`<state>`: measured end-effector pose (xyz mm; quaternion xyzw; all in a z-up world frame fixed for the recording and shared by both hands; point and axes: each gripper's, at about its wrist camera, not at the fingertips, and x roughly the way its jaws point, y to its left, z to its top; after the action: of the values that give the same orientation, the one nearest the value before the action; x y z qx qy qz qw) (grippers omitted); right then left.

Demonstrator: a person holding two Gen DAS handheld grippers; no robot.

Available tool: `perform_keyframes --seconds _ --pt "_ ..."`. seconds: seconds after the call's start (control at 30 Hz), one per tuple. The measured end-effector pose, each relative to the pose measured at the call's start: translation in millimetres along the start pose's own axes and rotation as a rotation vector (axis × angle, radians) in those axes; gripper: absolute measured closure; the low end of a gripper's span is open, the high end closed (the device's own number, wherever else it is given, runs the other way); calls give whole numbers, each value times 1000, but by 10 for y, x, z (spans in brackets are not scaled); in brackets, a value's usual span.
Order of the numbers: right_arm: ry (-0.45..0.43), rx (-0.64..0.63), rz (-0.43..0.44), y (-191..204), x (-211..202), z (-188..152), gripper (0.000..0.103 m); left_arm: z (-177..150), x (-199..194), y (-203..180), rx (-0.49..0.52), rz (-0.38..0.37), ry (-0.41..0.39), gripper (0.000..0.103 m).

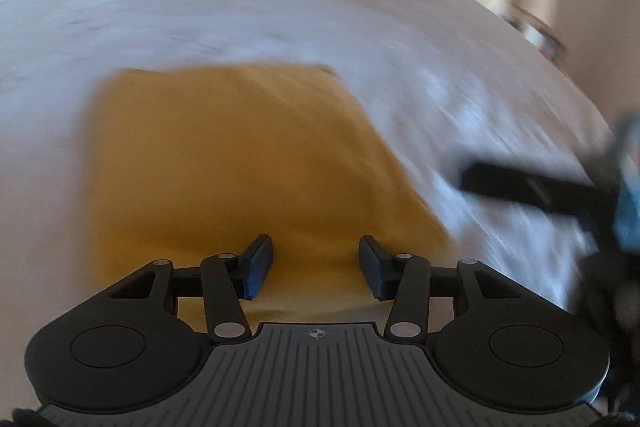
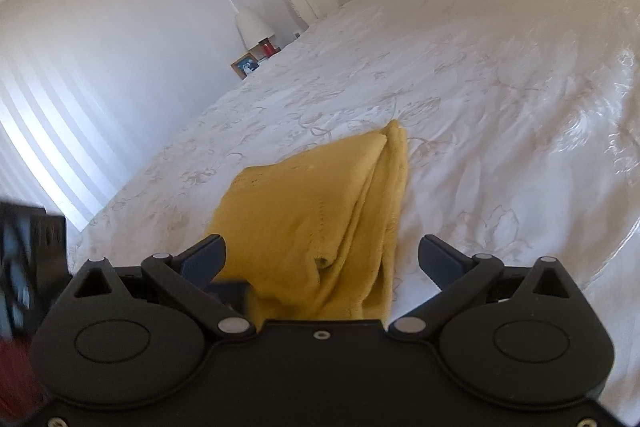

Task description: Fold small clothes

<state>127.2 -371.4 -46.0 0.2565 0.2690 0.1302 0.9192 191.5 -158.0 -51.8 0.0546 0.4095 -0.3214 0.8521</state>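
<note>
Left hand-held gripper [image 1: 316, 267] is hovering over the near edge of the yellow garment [image 1: 248, 163], its jaws standing apart with nothing pinched between them; whether the pads are brushing the cloth is not clear, since the left wrist view is badly smeared. The garment is lying flat on the white bed [image 1: 200, 7], already folded into a rough square, and the other tool is showing as a dark bar at the right edge. Closing here is risking a bite on only the top layer, which would be peeling the fold open when lifted. In the right wrist view, the right hand-held gripper [image 2: 322, 259] is holding its jaws wide apart, with the garment [image 2: 304, 211] running up between them and untouched by either pad. Stacked layers are showing along the garment's right side, with a small rolled lip near the middle. Dragging one tool sideways could be skewing those layers or bunching the slippery bedspread [image 2: 500, 87] beneath.
</note>
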Motion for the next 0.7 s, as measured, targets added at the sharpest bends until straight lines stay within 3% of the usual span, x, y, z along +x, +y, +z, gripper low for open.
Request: perform_keyframes --seconds 0.1,0.27,0.37,0.47,0.7 --pt "-4 -4 2 2 5 -19 1 -90 -22 -209 99 -48 -29 54" --pt "-26 -7 18 27 -10 -14 1 -169 -277 -172 121 -64 -96 54" --pt "-25 -39 37 82 43 35 10 -212 -469 -46 108 -15 -182 54" --pt "28 -26 67 92 215 47 28 -197 -579 150 69 63 -219 54" --pt "158 -6 6 74 552 43 29 -209 -539 524 -81 159 -175 54"
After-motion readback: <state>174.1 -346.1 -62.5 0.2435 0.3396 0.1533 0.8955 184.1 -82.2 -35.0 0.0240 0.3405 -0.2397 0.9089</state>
